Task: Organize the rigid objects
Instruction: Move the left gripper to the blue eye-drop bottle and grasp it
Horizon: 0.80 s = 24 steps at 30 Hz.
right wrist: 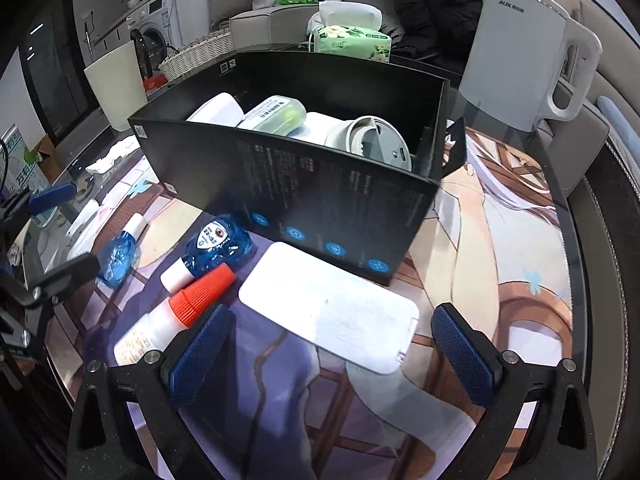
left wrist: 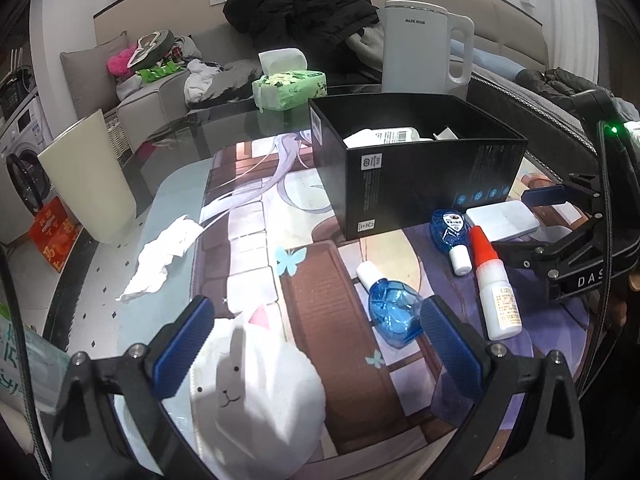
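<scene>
Right wrist view: right gripper [right wrist: 332, 354] spread wide over the white slab [right wrist: 326, 308], lower centre of frame, nothing held.

The slab lies flat just in front of the black box [right wrist: 320, 200], which already holds several items. A likely good grasp takes the slab across its short sides, then lifts it clear of the box's near wall before release. The glue bottle [right wrist: 176, 320] lies touching the left finger, so a sideways nudge is a risk. In the left wrist view, the left gripper [left wrist: 316, 348] is wide and empty, a blue bottle [left wrist: 392, 316] beside its right finger.
</scene>
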Motion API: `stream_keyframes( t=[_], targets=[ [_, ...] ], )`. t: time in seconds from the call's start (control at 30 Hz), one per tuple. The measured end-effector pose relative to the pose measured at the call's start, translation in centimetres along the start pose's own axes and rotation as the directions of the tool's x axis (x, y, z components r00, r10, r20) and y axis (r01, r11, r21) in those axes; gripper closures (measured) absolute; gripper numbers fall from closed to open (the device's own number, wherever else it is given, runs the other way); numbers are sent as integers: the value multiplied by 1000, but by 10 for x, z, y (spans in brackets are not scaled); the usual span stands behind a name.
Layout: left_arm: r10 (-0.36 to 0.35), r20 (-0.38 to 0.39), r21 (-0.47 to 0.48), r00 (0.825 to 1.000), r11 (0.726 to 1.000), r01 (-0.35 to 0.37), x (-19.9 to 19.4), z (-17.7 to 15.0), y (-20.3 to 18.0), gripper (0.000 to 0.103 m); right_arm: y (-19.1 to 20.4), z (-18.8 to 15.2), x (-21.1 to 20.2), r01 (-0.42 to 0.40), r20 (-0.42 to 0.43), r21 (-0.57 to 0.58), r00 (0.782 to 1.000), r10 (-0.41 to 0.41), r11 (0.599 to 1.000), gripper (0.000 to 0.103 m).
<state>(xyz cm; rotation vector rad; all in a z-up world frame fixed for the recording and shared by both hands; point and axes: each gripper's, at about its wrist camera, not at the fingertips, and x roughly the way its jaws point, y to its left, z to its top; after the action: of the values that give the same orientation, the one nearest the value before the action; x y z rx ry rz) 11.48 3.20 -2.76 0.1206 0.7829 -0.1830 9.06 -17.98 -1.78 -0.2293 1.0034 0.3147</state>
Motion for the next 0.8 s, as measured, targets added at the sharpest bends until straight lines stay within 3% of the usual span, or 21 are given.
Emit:
stream_keyframes(
  t=[0.37, 0.53, 0.8],
  targets=[
    [-12, -11, 8, 1000, 1000, 12, 3, 0, -1, 0, 0, 8, 5, 24, -2, 49, 1000, -24, 998, 1],
    [-13, -10, 9, 1000, 1000, 14, 4, 1, -1, 0, -4, 4, 0, 17, 12, 46, 1000, -17, 999, 12],
    [-18, -23, 9, 1000, 1000, 18, 8, 3, -3, 0, -10, -7, -8, -1, 32, 32, 999, 0, 999, 12]
  ],
)
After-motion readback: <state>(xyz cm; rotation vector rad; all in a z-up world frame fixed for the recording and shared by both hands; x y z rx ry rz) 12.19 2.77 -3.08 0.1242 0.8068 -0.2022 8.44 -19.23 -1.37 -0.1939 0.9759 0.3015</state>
